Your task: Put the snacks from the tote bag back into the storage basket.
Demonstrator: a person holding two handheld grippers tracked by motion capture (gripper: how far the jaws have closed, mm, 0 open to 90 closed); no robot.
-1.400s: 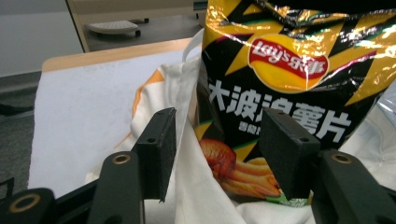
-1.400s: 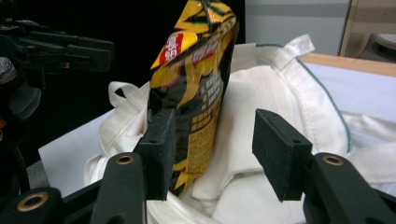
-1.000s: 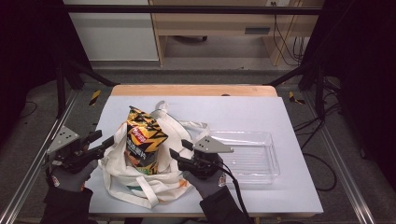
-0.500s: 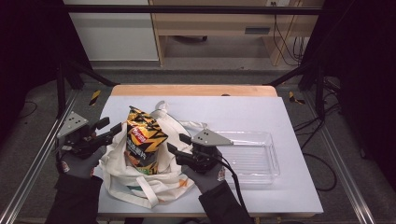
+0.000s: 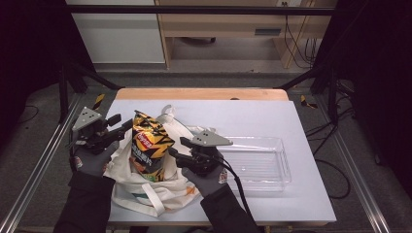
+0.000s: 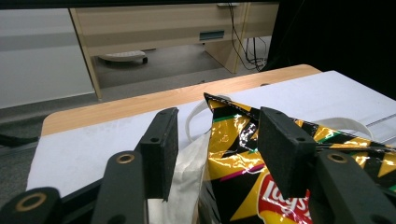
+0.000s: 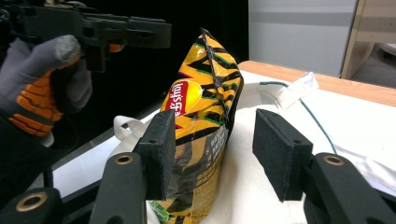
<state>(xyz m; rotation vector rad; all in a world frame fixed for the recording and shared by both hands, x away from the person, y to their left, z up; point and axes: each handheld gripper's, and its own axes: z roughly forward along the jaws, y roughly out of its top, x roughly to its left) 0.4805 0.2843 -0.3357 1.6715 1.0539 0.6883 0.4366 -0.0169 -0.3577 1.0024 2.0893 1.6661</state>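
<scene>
Shifted since earlier frame: left tongs [image 5: 127,125], up-frame to crisp bag [image 5: 148,145] top, jaws narrowing, unclamped. Right tongs [image 5: 174,153] open beside bag. Bag upright in tote [image 5: 145,194], left-centre; light, crinkly, crushable; pinch top seam.

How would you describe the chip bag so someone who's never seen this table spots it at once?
Start at the white-topped table and look at its left half, where a cream tote bag lies crumpled. The Lay's chip bag stands upright in the tote's mouth, between the left gripper and the right gripper. It is the only glossy yellow-and-black striped thing there, unlike the clear plastic tray to its right.
</scene>
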